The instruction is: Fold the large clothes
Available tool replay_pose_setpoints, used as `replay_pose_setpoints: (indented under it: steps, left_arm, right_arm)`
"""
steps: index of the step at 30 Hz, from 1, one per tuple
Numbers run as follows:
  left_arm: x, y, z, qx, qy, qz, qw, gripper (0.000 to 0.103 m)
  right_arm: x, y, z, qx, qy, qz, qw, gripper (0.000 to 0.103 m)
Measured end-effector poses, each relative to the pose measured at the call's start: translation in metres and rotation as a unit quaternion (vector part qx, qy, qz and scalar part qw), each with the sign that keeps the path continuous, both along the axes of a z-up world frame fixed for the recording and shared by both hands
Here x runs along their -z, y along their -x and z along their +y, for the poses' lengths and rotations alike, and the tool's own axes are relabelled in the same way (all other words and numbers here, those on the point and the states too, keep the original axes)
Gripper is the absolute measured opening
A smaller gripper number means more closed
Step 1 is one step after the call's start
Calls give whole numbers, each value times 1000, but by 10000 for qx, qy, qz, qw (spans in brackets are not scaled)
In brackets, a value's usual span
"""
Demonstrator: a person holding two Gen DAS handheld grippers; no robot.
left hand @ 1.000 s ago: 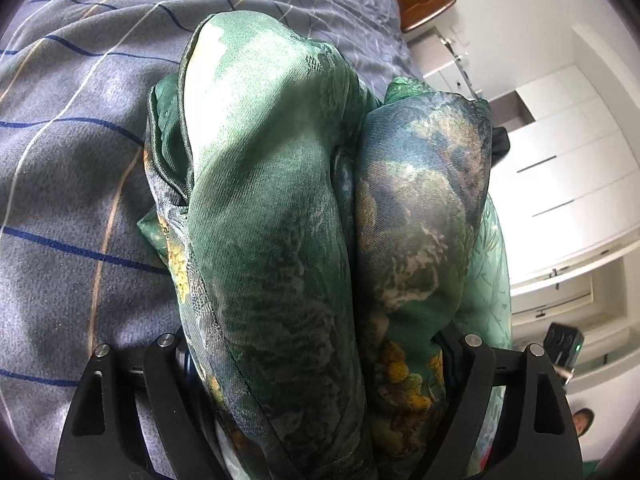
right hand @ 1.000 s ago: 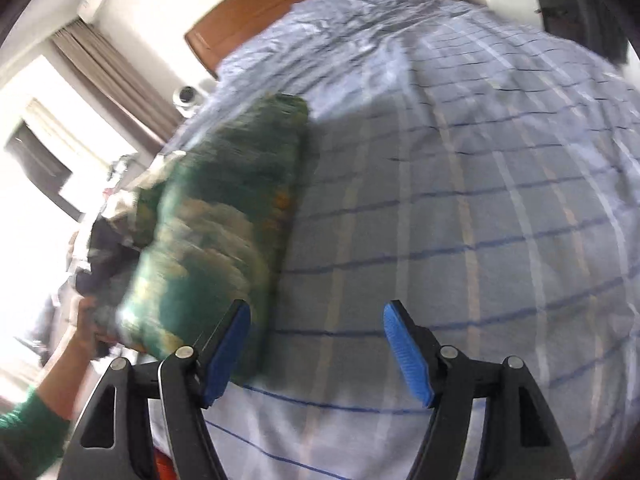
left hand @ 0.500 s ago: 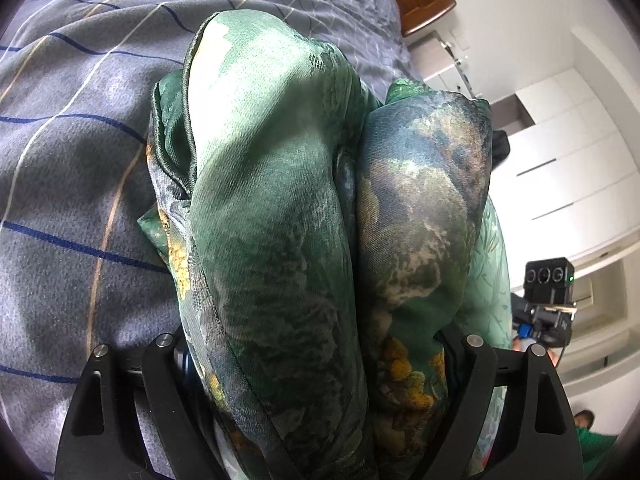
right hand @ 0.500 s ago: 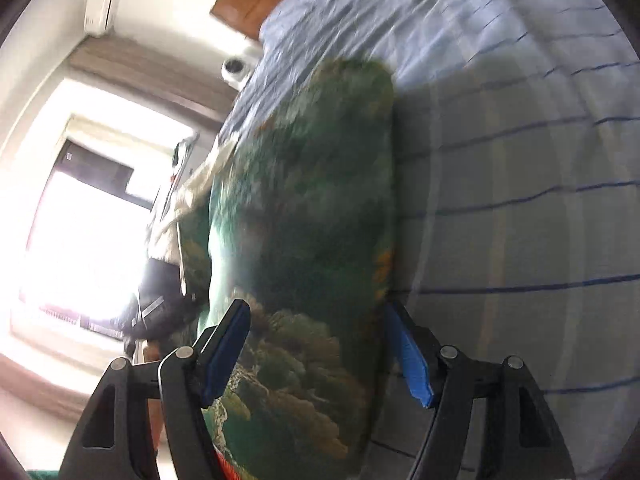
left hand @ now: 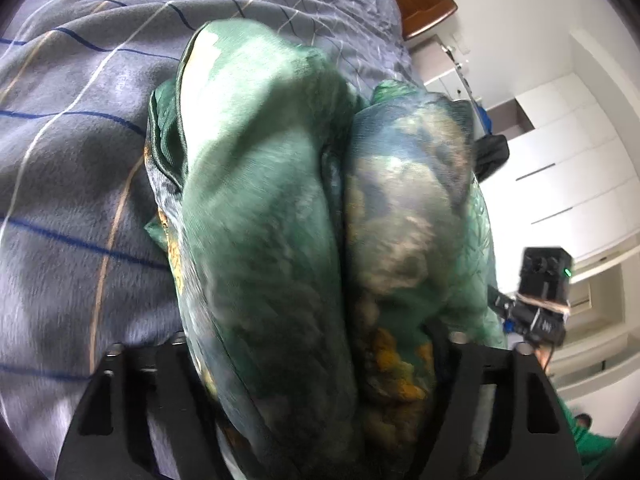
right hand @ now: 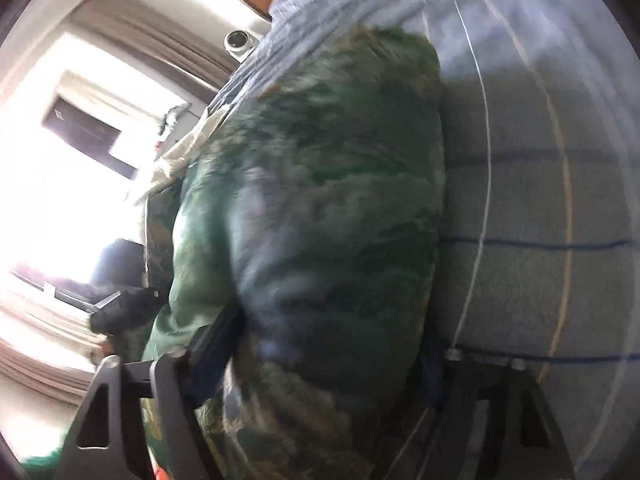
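Green garment, already bundled into thick folds above the checked bed, is clamped by the left tongs. It is now straddled by the right tongs, a second ago spread over bare bedding; whether they are biting yet cannot be told, so a two-handed carry seems next.

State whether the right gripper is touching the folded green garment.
Touching. In the right wrist view the green garment fills the span between the right gripper fingers, hiding both pads where it presses against them.

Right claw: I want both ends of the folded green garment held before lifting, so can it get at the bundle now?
Probably yes: the green garment already sits between the right claw fingers, nothing blocking. Blur hides whether it has closed.
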State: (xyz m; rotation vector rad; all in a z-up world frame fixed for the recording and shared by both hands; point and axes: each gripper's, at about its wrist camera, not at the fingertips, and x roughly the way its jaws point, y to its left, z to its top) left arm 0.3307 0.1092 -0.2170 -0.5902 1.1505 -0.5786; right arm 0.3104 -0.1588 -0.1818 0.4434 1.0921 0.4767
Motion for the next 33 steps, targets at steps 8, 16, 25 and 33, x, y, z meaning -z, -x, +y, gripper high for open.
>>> replay_pose_setpoints:
  steps: [8,16,25,33]
  left_arm:
    - [-77,46,-14,-102,119,-812,9966,55]
    - [-157,-31,-60,-66,97,-1678,9858,55]
    - [-54,-137,-125,123,-808,-907,9925,80]
    - [-31,-125,-107,-221,-825,-1051,9908,101]
  right_arm:
    - [-80,57,10,-326,-177,-1481,9883,63]
    - [-139,5,-46,-175,-459,-2275,9725,63]
    - [-55,-103,-117,115,-551,-1230,9908,71]
    - [8,-88,-148,1120,-1098,-349,9870,92]
